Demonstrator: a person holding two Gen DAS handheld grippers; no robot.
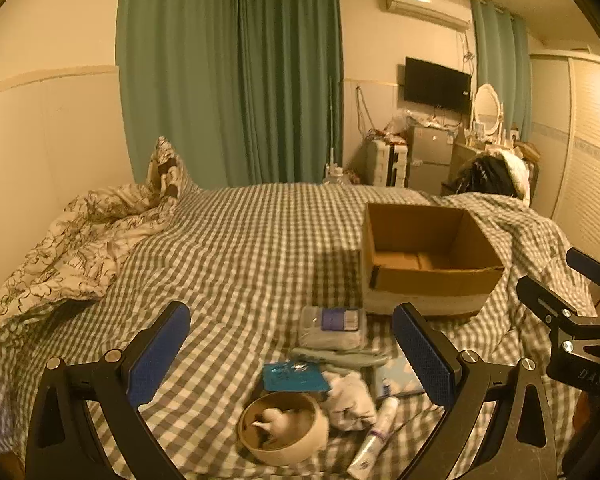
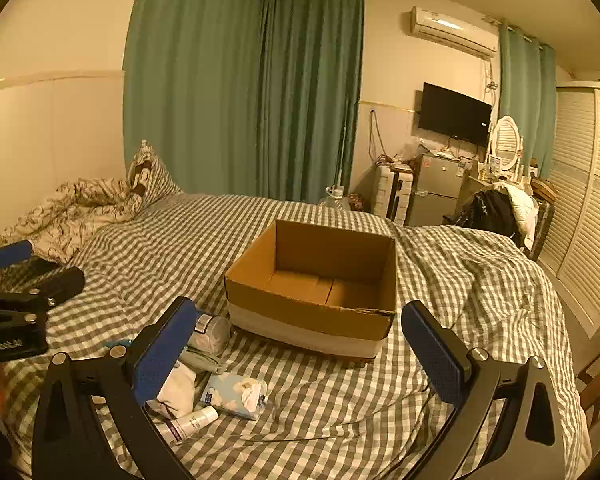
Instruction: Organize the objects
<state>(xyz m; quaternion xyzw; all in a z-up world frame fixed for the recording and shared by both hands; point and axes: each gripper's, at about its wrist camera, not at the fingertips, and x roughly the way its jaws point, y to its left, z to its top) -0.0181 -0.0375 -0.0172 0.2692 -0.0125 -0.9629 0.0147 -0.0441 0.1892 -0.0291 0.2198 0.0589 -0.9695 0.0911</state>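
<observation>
An empty cardboard box [image 1: 428,256] [image 2: 316,280] stands open on the checked bed. In front of it lies a small pile: a clear pack with a purple label [image 1: 334,326], a teal packet [image 1: 294,376], a round beige bowl [image 1: 282,428] holding a small white item, a crumpled white cloth [image 1: 348,400] [image 2: 178,390], a white tube [image 1: 374,440] [image 2: 190,422] and a cloud-print tissue pack [image 2: 236,394]. My left gripper [image 1: 292,360] hangs open above the pile. My right gripper [image 2: 300,356] is open, hovering before the box with nothing between its fingers.
A rumpled patterned duvet [image 1: 72,248] and pillow lie at the bed's far left. Green curtains [image 1: 228,76] hang behind. A wall TV [image 1: 436,84], small fridge, dresser with mirror and a chair with clothes stand at the right, beside louvred wardrobe doors [image 2: 580,220].
</observation>
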